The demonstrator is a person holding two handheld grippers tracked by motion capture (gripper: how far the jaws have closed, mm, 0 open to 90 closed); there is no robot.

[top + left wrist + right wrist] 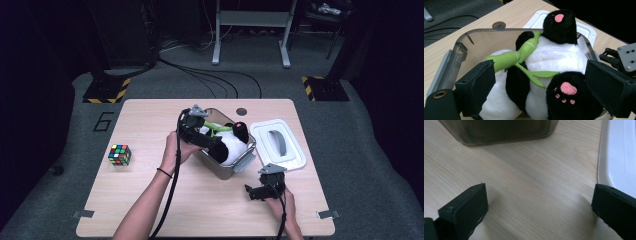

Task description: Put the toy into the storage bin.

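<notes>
A black-and-white plush panda [231, 144] lies on its back in a clear plastic box [235, 171] at the middle of the table. In the left gripper view the panda [554, 57] hugs a green bamboo stalk [509, 58] and shows its pink paw pads, inside the box wall [481, 32]. My left gripper [218, 146] reaches into the box from the left. Its jaws [540, 75] stand wide on either side of the panda, open. My right gripper [250, 192] rests low near the table's front right, jaws [539, 195] open over bare wood with nothing between them.
The box's white lid [287, 150] lies flat to the right of the box, its edge [619, 152] close to my right gripper. A Rubik's cube [120, 155] sits at the table's left. The box's dark base [499, 132] is just ahead of the right jaws.
</notes>
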